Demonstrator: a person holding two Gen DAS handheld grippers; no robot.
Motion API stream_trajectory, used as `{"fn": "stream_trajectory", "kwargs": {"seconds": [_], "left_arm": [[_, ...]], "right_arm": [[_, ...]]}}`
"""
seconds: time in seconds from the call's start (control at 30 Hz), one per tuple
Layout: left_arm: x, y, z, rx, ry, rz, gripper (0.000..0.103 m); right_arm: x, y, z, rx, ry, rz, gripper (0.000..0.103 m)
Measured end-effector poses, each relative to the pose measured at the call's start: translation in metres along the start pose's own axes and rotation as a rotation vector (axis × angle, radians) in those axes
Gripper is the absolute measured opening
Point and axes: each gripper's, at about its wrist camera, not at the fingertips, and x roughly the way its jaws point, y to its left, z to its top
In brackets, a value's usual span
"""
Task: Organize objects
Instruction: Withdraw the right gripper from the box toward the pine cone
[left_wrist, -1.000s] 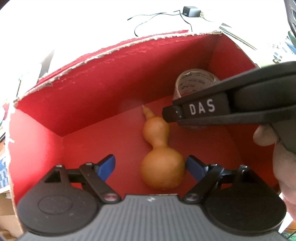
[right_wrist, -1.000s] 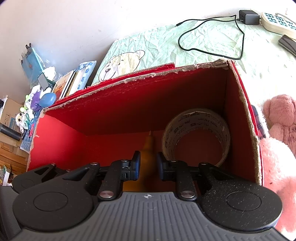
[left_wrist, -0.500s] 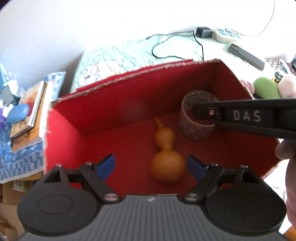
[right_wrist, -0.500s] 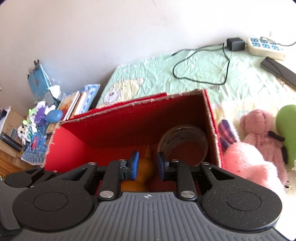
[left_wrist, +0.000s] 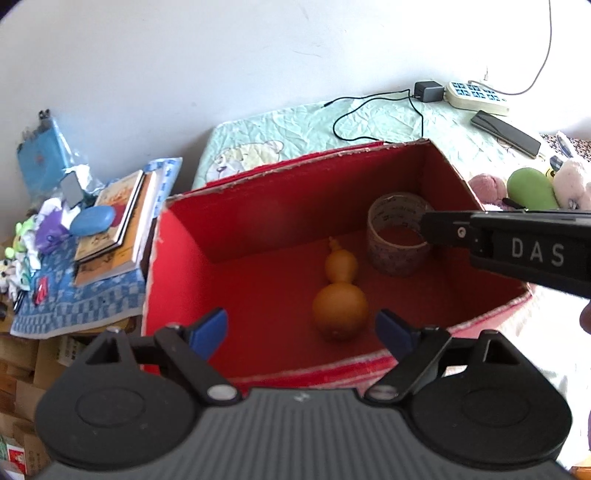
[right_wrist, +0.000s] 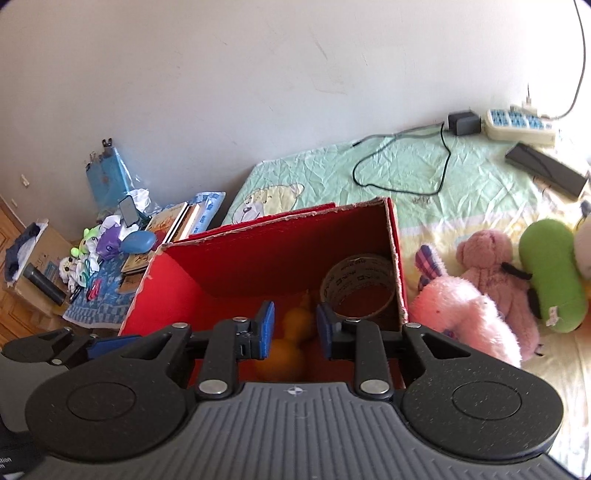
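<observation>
An orange gourd (left_wrist: 340, 291) lies on the floor of an open red cardboard box (left_wrist: 258, 206) that sits on a bed (right_wrist: 413, 173) with a pale green bear-print sheet. The gourd's long axis runs from the near wall toward the far wall, with its big round bulb nearest the camera and its thin stem tip pointing away toward the back of the box. Just to its right, near the far right corner, a roll of printed packing tape (left_wrist: 399, 232) rests tilted against the side wall, its open hole facing up and forward.

The left gripper (left_wrist: 301, 330) hovers above the near edge of the box with its blue-padded jaws spread wide and holding nothing; the gourd's bulb shows between and beyond them, not touched. The right gripper (right_wrist: 293, 328) also hangs over the near side of the box, its jaws parted by a narrow gap and empty; the gourd appears through that gap, lower down inside the box. In the left wrist view the right gripper reaches in from the right, in front of the tape roll.

Pink plush toys (right_wrist: 476, 299) and a green plush (right_wrist: 550, 273) lie on the bed right of the box.
</observation>
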Motion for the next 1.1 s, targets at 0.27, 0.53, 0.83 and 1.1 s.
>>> {"fn": "stream_trajectory", "kwargs": {"seconds": [0.27,0.53,0.83,1.1], "left_arm": [[-0.016,-0.007,-0.015,-0.042,0.009,0.037,0.090],[-0.025,-0.020,-0.027,-0.058,0.007,0.088,0.091],[-0.023,-0.027,-0.038,-0.054,0.045,0.098,0.092],[-0.015,-0.028,-0.050,-0.060,0.084,0.088,0.092]], "right_arm": [[-0.025,0.002,-0.016,-0.046,-0.017,0.023,0.034],[-0.041,-0.006,-0.031,-0.017,-0.005,0.104,0.035],[-0.050,-0.009,-0.048,-0.007,0.030,0.156,0.039],[-0.044,-0.010,-0.065,0.007,0.086,0.163,0.039]]}}
